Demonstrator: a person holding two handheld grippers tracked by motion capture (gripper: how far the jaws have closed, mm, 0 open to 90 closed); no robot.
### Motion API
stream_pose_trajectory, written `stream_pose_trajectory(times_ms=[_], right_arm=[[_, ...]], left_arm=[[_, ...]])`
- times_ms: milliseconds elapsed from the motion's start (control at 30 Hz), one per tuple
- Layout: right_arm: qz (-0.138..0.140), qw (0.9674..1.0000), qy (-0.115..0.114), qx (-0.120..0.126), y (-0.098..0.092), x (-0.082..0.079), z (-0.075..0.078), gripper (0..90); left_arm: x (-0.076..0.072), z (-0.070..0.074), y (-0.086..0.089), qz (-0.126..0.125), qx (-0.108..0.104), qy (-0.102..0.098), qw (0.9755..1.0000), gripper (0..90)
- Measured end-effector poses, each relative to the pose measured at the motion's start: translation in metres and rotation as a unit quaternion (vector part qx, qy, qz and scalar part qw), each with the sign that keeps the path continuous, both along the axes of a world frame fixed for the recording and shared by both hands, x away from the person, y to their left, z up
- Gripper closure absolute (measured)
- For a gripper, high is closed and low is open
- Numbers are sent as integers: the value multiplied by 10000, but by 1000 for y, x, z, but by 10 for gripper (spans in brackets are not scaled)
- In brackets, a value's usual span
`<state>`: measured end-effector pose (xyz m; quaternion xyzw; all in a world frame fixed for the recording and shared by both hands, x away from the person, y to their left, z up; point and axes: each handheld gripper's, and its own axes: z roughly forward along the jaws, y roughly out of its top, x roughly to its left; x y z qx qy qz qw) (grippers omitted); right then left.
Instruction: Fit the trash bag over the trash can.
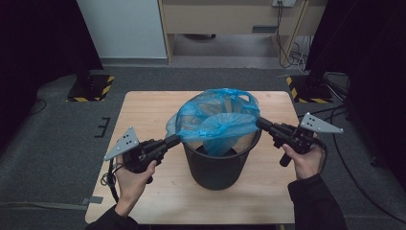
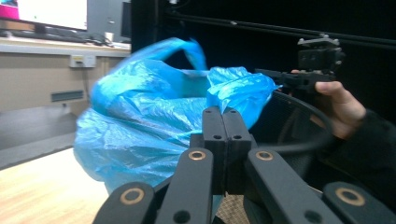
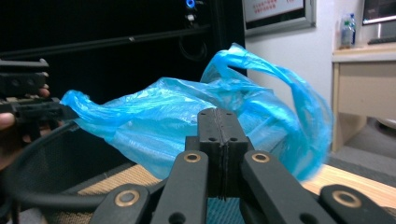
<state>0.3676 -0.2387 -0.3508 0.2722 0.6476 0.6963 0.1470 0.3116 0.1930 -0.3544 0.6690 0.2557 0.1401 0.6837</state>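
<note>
Now both hand-held grippers, left and right, pinch bag edges over bin; next: stretch over rim.

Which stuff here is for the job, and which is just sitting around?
For the job:
- blue plastic bag
- black mesh bin
- left gripper and right gripper, both pinching the bag

Just around:
- wooden table
- yellow-and-black floor plates
- cables by the far wall

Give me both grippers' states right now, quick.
Left gripper: shut on the blue bag, at its left edge over the black bin.
Right gripper: shut on the blue bag, at its right edge.
</note>
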Motion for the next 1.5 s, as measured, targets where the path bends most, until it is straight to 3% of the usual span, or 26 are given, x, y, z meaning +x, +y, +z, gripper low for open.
stream_pose_trajectory(times_ms=[133, 267, 367, 500, 667, 800, 967, 1033, 1067, 1167, 1233, 1367, 1500], right_arm=[[96, 9998, -47, 140, -4, -14, -4, 900], [197, 9995, -73, 242, -5, -25, -6, 900], [274, 9993, -63, 254, -6, -31, -7, 900], [408, 9990, 35, 204, -7, -40, -11, 900], [463, 9987, 187, -35, -4, -43, -21, 900], [479, 9977, 379, -308, -3, -43, -25, 900], [343, 9944, 462, -890, 4, -41, -31, 900], [249, 9940, 517, -933, 5, -40, -32, 877], [199, 9941, 520, -931, 5, -40, -32, 850], [152, 9956, 475, -800, 3, -40, -30, 765], [129, 9971, 410, -630, -1, -40, -27, 714], [-67, 9991, 199, -376, -8, -39, -22, 617], [-248, 9996, 31, -124, -13, -36, -17, 567]], left_arm=[[-10, -9, -4, -163, 4, 20, 9999, 900], [-14, -17, -10, -293, 189, -14, 9994, 900], [-14, -24, -13, -376, 164, 55, 9991, 900], [-15, -34, -17, -399, 280, 112, 9987, 900], [-14, -45, -21, -266, 626, 225, 9974, 900], [-9, -53, -16, -156, 616, 425, 9971, 900], [-5, -59, -12, 21, 776, 554, 9954, 900], [-3, -62, -10, 104, 793, 624, 9948, 900], [-1, -64, -8, 144, 728, 694, 9948, 885], [2, -66, 0, 524, 637, 709, 9941, 698], [3, -66, 6, 807, 615, 642, 9928, 580], [5, -64, 17, 1139, 542, 488, 9908, 405], [2, -61, 23, 1179, 404, 373, 9915, 353]])
